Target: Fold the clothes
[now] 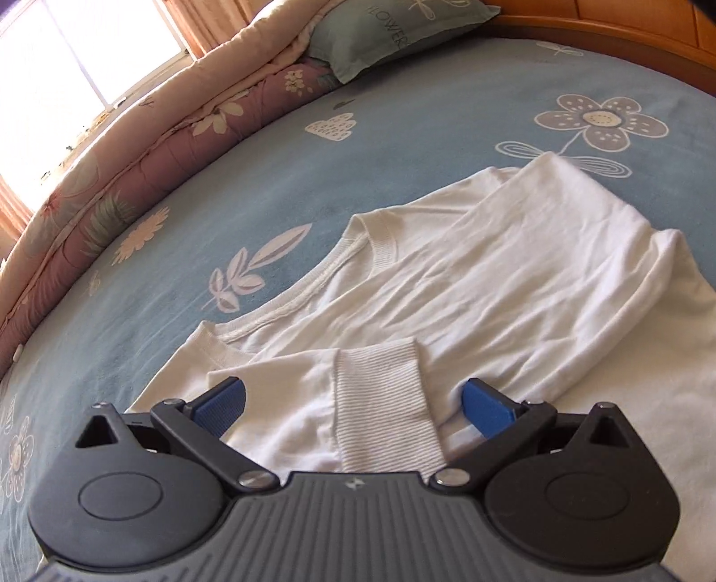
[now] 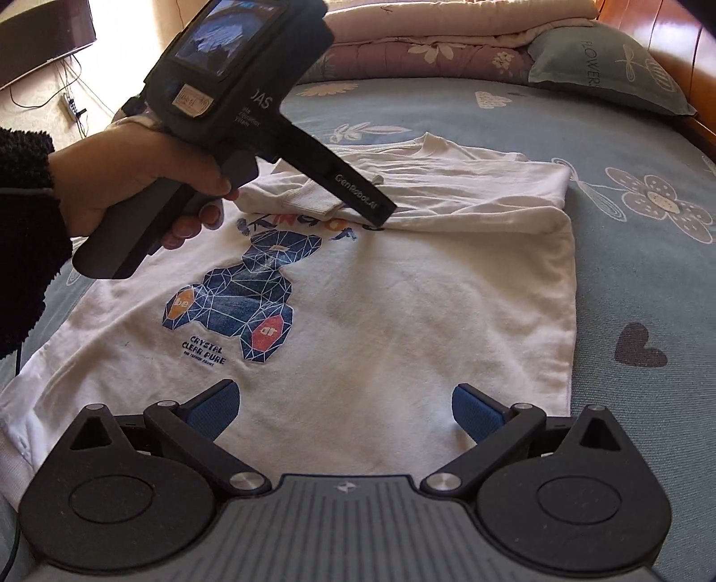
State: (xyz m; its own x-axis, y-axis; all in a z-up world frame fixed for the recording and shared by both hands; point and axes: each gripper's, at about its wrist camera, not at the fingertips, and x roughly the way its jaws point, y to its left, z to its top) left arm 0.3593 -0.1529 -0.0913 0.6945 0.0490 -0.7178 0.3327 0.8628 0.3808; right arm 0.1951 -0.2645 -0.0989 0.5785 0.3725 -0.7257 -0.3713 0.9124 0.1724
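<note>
**Sweatshirt half-folded on the bed, both claws released**

Left wrist view: the white sweatshirt [image 1: 470, 286] lies flat on the blue flowered bedsheet [image 1: 313, 170], filling the picture from centre out to 4 o'clock. Its ribbed neckline [image 1: 340, 264] curves at about 10 o'clock from centre. One sleeve is folded across the chest towards 1 o'clock; the other sleeve's ribbed cuff [image 1: 385, 407] lies between the two blue pads of the left gripper [image 1: 353, 405]. The jaws stand wide apart and pinch nothing, so the claw is released, low over the cloth. A pink flowered quilt [image 1: 134, 147] runs along the bed's edge from 8 to 11 o'clock, a green pillow [image 1: 394, 31] sits at 12, and a bright window [image 1: 76, 53] at 10.

Right wrist view: the sweatshirt [image 2: 380, 313] is spread front-up on the bedsheet [image 2: 626, 268], with a blue geometric bear print [image 2: 250, 295] at 9 o'clock from centre. The sleeves are folded over the chest at 12 o'clock. The right gripper [image 2: 344, 407] hovers over the hem, jaws spread, holding nothing. A hand [image 2: 134, 179] in a dark fuzzy sleeve [image 2: 27, 250] grips the left gripper's handle [image 2: 143, 233] at 10 o'clock, its nose down on the folded sleeves. The quilt [image 2: 425, 40] and pillow [image 2: 604, 71] lie between 12 and 2 o'clock, beside a wooden headboard [image 2: 671, 53].
</note>
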